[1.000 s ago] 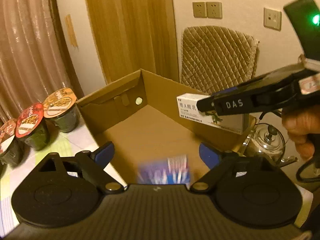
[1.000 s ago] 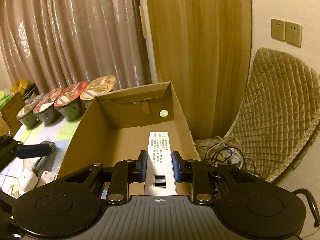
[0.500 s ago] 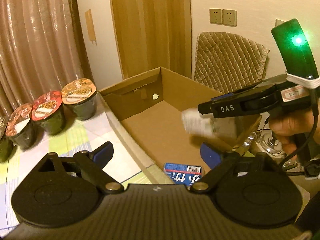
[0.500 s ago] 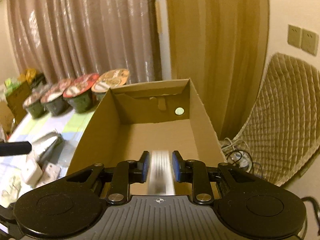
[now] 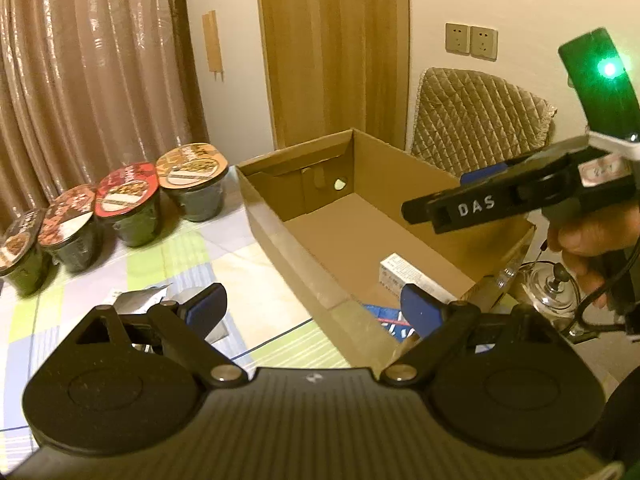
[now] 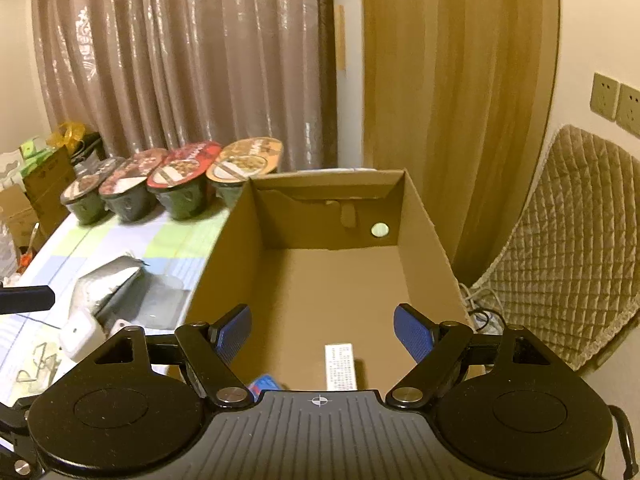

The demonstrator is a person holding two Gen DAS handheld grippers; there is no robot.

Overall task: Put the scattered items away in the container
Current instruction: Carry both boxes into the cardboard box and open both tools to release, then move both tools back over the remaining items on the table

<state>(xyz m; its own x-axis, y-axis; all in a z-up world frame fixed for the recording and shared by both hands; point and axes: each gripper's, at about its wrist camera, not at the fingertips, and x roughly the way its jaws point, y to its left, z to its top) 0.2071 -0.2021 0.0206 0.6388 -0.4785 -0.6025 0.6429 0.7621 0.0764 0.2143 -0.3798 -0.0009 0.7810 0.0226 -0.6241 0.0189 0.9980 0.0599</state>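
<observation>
The cardboard box (image 6: 332, 280) is open-topped, its far floor bare; a white carton (image 6: 340, 366) and a blue packet (image 6: 264, 384) lie at its near end. Left of it, noodle cups (image 6: 176, 192) line the bench's (image 6: 120, 248) far edge, and a foil pouch (image 6: 106, 286) and white adapters (image 6: 82, 338) crowd the near bench.

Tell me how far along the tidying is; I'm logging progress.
Done: a white box and a blue box lie in the carton. In hand: nothing; the left gripper and right gripper are open. Left: the foil pouch, a white adapter and clips on the table.
</observation>
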